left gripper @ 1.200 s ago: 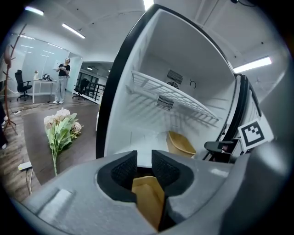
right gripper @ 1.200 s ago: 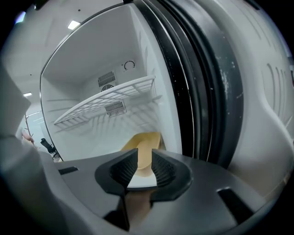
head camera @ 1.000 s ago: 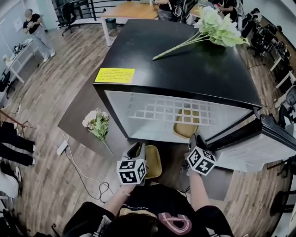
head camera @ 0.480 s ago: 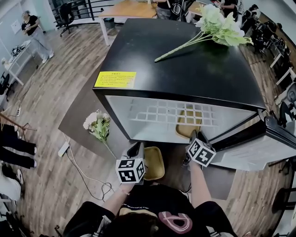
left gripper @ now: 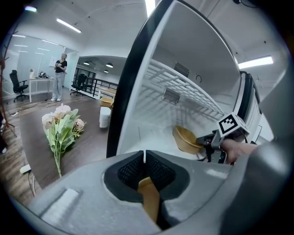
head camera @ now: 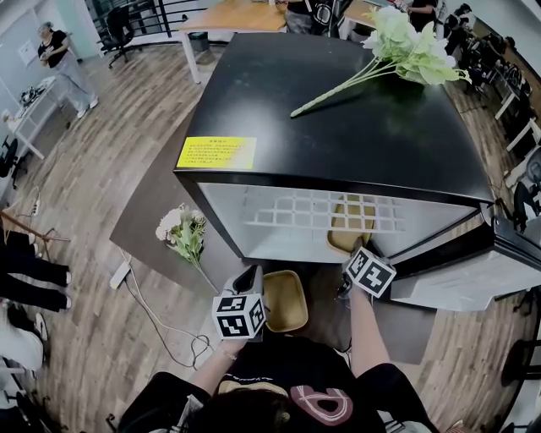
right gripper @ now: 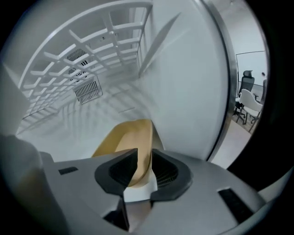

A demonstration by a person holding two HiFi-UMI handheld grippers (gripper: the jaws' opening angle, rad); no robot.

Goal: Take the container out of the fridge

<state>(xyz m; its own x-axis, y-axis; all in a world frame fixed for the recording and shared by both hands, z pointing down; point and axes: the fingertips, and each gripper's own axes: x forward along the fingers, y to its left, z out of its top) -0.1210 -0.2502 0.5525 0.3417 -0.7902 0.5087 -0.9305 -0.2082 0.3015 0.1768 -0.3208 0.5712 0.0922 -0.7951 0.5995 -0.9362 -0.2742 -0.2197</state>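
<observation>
Container [head camera: 351,224], a tan oval tub of smooth matte material with a thin upturned rim, lies on the white floor of the fridge [head camera: 355,127], towards its right side under the white wire shelf [head camera: 296,207]. The right gripper [right gripper: 144,158] reaches in to it. Its jaws have just been closing, the rim stands between the ribbed black pads, and they seem to press on it, though the wide-angle view leaves the contact slightly unsure. A second container [head camera: 286,300] of the same colour and shape sits outside, on the dark mat [head camera: 148,211] just before the fridge opening. The left gripper [left gripper: 144,156] has just been closing too, and its jaws are clamped on that tub's rim, tips meeting above it. The fridge is a squat box with a glossy black top and plain white plastic walls. It has a slatted vent [right gripper: 87,92] on the back wall, a yellow label [head camera: 216,153] at the top's front left corner, and its door [head camera: 456,279] swung open to the right. A spray of pale green-white flowers [head camera: 406,46] lies across the top, and a bouquet [head camera: 182,232] lies on the mat to the left. Around the mat runs a wood-plank floor [head camera: 93,169] with a white cable [head camera: 161,326]. A wooden desk [head camera: 237,17] stands behind the fridge, and a person [head camera: 55,51] stands far left.
</observation>
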